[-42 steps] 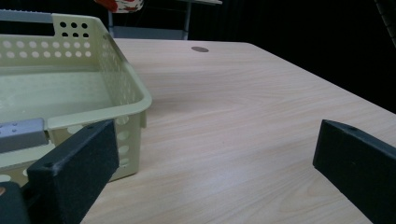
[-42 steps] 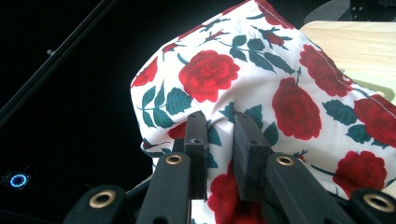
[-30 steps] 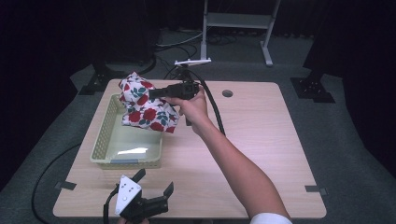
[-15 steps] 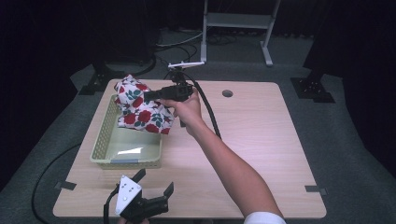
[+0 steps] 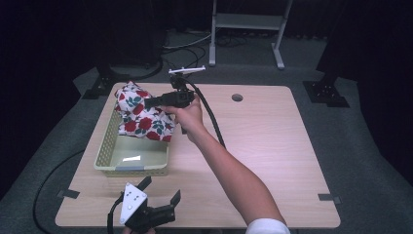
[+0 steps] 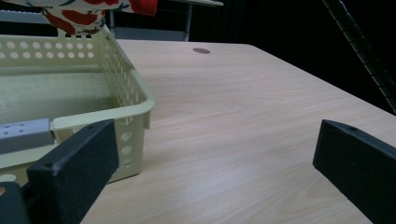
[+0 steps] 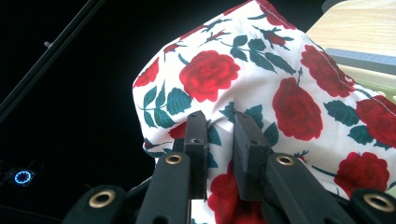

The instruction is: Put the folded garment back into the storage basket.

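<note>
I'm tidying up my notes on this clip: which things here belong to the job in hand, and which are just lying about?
In the job:
- rose-print cloth, pinched by the right gripper
- yellow basket, the cloth hanging over its far end

Lying about:
- left gripper, jaws open, resting at the near table edge
- metal stand on the floor behind
- wooden table

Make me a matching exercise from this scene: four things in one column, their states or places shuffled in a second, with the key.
1. rose-print cloth
2. yellow basket
3. left hand-held gripper
4. right hand-held gripper

A. jaws wide apart, holding nothing
B. pinched and hanging over the basket's far end
C. on the table's left side
D. jaws shut on fabric

Pairs: 1-B, 2-C, 3-A, 4-D
</note>
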{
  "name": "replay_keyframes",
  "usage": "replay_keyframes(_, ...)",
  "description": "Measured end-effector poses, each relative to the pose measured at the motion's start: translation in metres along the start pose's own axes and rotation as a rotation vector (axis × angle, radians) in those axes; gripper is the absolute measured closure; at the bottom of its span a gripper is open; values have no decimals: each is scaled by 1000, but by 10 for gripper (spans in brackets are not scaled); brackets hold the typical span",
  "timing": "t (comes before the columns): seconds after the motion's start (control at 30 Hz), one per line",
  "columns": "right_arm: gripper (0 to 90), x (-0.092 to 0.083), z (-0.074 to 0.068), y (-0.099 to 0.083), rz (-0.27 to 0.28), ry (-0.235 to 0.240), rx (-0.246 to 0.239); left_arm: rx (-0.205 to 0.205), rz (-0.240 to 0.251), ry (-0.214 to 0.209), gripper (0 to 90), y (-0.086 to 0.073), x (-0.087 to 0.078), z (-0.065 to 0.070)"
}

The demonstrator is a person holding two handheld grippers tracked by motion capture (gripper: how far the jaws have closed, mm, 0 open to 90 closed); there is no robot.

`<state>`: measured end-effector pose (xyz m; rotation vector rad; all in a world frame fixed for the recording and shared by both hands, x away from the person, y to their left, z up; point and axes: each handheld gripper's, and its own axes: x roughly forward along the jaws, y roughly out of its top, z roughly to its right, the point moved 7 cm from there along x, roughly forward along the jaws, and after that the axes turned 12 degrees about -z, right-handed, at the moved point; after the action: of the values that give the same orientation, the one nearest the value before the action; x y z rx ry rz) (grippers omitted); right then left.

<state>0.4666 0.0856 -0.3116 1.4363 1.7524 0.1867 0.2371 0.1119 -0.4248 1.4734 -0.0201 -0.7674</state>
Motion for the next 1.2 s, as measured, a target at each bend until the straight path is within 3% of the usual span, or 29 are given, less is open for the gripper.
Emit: replay_keyframes(1.2, 771, 51, 24, -7, -61, -6, 39, -7, 1, 9, 0, 0, 0, -4)
